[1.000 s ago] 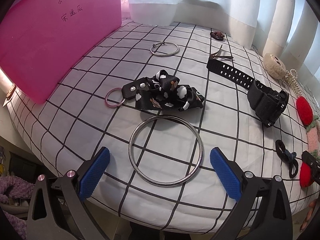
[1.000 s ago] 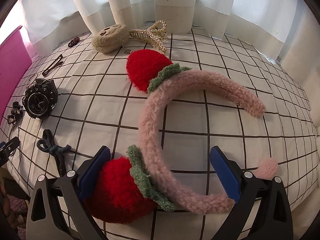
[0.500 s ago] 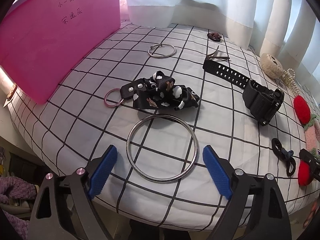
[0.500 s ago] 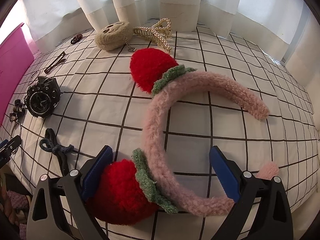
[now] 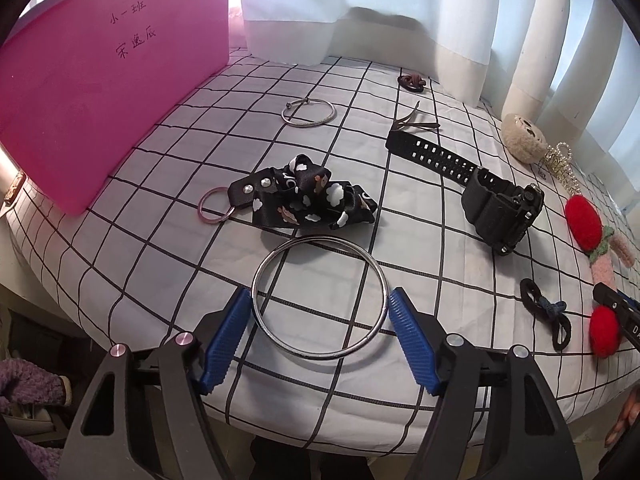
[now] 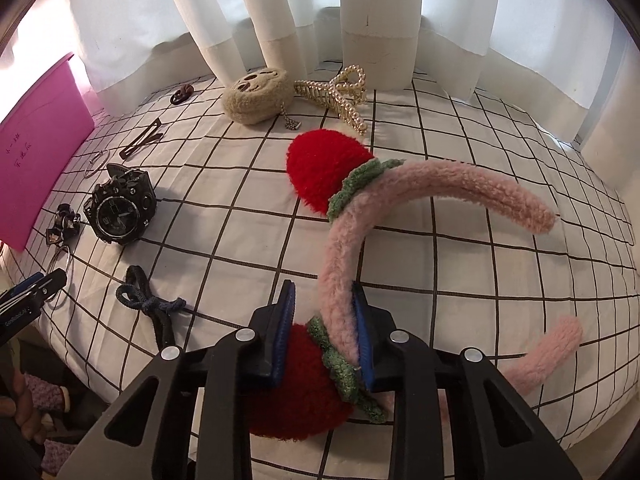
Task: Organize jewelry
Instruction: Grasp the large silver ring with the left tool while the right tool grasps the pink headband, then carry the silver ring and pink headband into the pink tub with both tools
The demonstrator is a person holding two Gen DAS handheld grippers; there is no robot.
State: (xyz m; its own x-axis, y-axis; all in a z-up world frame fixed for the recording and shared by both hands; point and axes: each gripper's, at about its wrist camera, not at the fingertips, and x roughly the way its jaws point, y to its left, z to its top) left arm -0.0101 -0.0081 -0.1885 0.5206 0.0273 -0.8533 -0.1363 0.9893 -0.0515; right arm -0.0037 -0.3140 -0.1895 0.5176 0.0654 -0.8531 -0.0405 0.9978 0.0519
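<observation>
Two grippers, each lined up on its own piece. Left gripper (image 5: 318, 300) angled down over the large steel bangle (image 5: 320, 238), which lies flat on the checked surface (image 5: 420, 264) at the near edge, just in front of the patterned black lanyard (image 5: 312, 200). Jaws closing, one blue pad at each outer side of the hoop, set straddling it so as to pinch across its full width. Right at the rim, but hard to say whether pressing yet; no lift apparent.

Right gripper (image 6: 324, 312) narrowed to a slim gap and closing, pinching the fluffy pink headband (image 6: 440, 176) low on its arc, right beside the near red strawberry (image 6: 296, 392). Probably chosen because a plush band gives under the pads and grips well, while the bulky strawberry would not fit. Rest of the headband resting on the cloth, far tip curling away to the right.

Elsewhere, well apart from both grips: black watch (image 5: 500, 208) and dark hair tie (image 6: 152, 304), all untouched, likely awaiting sorting.
</observation>
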